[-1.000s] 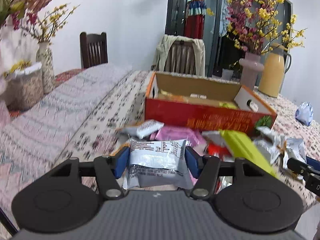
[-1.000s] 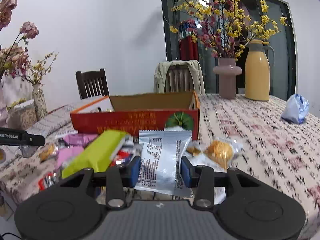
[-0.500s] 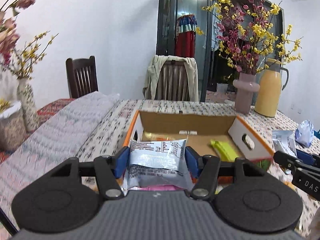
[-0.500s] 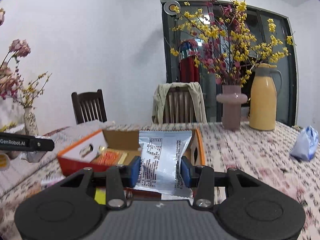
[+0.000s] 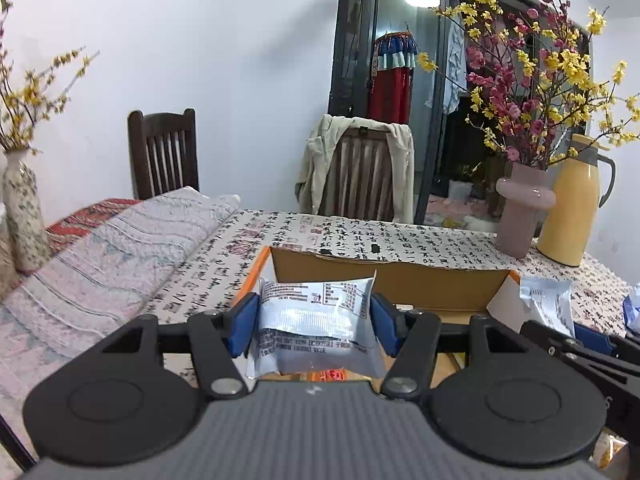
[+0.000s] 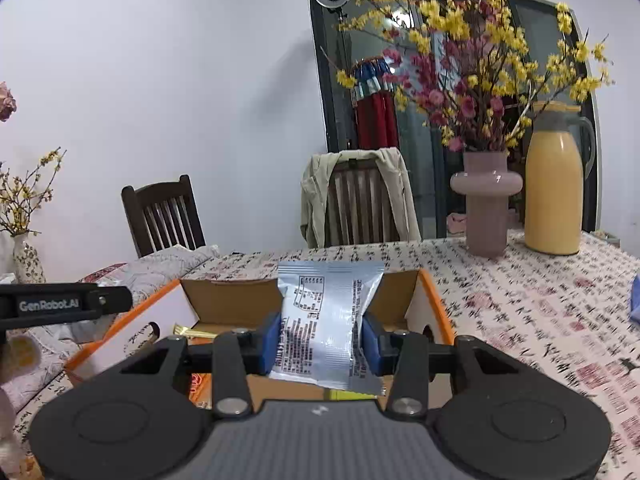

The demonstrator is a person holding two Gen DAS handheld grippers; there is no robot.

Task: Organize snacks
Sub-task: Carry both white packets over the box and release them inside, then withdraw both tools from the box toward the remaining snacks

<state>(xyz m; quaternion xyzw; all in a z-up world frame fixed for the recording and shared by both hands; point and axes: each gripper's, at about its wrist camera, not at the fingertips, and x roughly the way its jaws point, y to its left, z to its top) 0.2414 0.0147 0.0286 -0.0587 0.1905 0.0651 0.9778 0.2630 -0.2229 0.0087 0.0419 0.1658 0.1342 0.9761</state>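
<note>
We are holding two snacks over the open cardboard box [image 5: 392,276], and nothing here shows either one released yet. Left tongs [image 5: 314,322]: we are clamping a silver packet [image 5: 316,332] between the blue pads [image 5: 242,326], jaws closed down to the packet's width, the packet hanging above the box's near left end. Right tongs [image 6: 322,338]: we are gripping a second silver packet [image 6: 326,320] upright in the same way, jaws pressed against its sides, above the box's middle. Progress, as we are judging it: the box is already holding some items, a yellow-green bar [image 6: 192,333] and an orange wrapper [image 6: 198,388] showing at its floor in the right view, so sorting is partly done; both held packets are waiting to be dropped in, and how many snacks are lying loose below the tongs we cannot tell, since the tong bodies are hiding the near table. Surroundings, left to right: a patterned vase [image 5: 24,216] with yellow sprigs, a folded quilt [image 5: 120,252], a dark wooden chair [image 5: 164,152], a chair draped with a pale jacket [image 5: 360,172], a pink vase [image 5: 522,212] of red and yellow blossoms, a yellow jug [image 5: 570,204], and a blue bag [image 6: 635,300] at the far right. Obstruction: the two tongs are working close together over one box, so we are risking a knock between them.
</note>
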